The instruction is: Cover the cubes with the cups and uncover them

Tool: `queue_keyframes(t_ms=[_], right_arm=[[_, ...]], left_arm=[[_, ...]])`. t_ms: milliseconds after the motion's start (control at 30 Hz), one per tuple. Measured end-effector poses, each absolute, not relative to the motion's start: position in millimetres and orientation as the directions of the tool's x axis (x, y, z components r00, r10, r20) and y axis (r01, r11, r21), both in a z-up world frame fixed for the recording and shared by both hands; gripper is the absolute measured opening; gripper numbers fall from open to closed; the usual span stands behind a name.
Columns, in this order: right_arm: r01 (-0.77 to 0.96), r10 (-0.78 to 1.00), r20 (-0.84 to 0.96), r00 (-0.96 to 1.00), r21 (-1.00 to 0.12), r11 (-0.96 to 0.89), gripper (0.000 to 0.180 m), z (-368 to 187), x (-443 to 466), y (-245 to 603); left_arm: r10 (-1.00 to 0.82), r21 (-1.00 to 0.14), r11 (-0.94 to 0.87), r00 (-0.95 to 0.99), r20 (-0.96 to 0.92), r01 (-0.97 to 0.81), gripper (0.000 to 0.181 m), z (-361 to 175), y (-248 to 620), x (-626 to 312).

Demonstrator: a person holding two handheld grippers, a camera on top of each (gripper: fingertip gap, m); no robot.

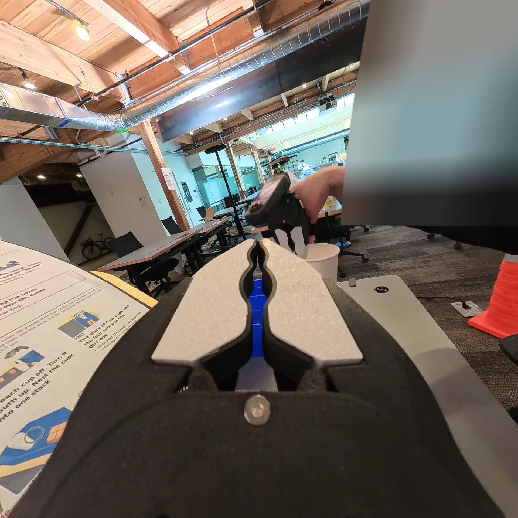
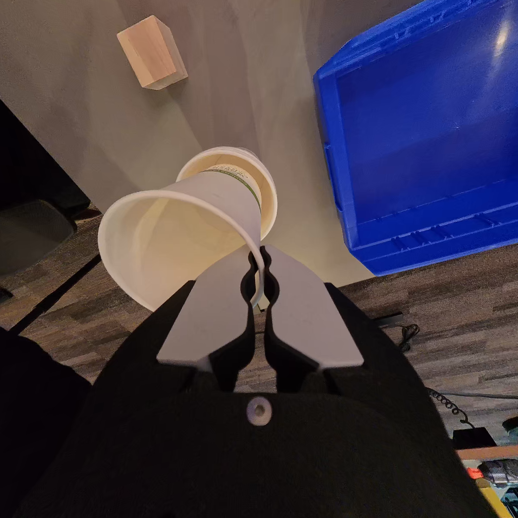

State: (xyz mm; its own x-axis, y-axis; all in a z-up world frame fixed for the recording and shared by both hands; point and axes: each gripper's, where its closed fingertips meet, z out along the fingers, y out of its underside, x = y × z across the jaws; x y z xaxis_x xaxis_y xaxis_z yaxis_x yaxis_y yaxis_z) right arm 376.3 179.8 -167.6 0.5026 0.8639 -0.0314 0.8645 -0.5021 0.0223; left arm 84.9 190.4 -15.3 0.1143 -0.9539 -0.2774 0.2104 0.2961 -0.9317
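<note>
Pinching a paper cup [image 2: 179, 232] by its rim: right hand-held gripper [image 2: 259, 253] is clamped on the wall w/ one finger inside and one outside, cup tilted, mouth toward the cam. Its base sits partway in a second cup / stack [image 2: 267, 196] standing mouth-up on the bench [image 2: 224, 98]. Judging by that, this is the nesting step of the uncover phase, and the rim grip lets the base drop in w/o fingers fouling the lower cup.

Left hand-held gripper [image 1: 258, 246] is closed on nothing, jaws together, parked low over the bench and idle. A blue strip shows thru the gap, prob the bin.

Cube [image 2: 152, 53]: bare light wood, sharp edges, uncovered, alone on the bench farther in from the stack and well apart. Only one cube in view.

Bin [image 2: 420, 140]: glossy blue plastic, ribbed rim, what shows looks empty, near the stack at the bench's near edge.

Materials: cups are thin white paper w/ rolled lip, rim flexes under the pinch, so crush risk if squeezed harder. Bench top is matte grey, smooth. Finger faces grey, finely textured, wavy inner profile. Instruction sheet [image 1: 42, 336] lies off to the left.
</note>
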Motion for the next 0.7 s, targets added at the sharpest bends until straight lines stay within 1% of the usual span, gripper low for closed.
queue_keyframes(t_ms=[33,233,400,533,700], right_arm=[[0.864,0.864,-0.037,0.503,0.027,-0.502,0.001,-171,376,180],[0.87,0.867,-0.068,0.494,0.042,-0.492,0.001,-184,371,181],[0.854,0.859,0.008,0.511,0.102,-0.51,0.058,-194,379,186],[0.853,0.853,0.034,0.52,0.041,-0.521,0.06,-183,378,189],[0.858,0.853,0.094,0.513,-0.043,-0.511,0.059,-161,374,190]], left_arm=[[-0.954,-0.932,0.295,0.114,-0.276,0.212,0.0,-15,191,85],[-0.954,-0.933,0.296,0.108,-0.279,0.206,0.0,-16,191,85],[-0.951,-0.934,0.306,0.096,-0.293,0.184,0.0,-18,188,88],[-0.948,-0.934,0.316,0.094,-0.304,0.169,0.0,-20,187,90],[-0.949,-0.934,0.313,0.1,-0.3,0.169,0.0,-20,188,90]])
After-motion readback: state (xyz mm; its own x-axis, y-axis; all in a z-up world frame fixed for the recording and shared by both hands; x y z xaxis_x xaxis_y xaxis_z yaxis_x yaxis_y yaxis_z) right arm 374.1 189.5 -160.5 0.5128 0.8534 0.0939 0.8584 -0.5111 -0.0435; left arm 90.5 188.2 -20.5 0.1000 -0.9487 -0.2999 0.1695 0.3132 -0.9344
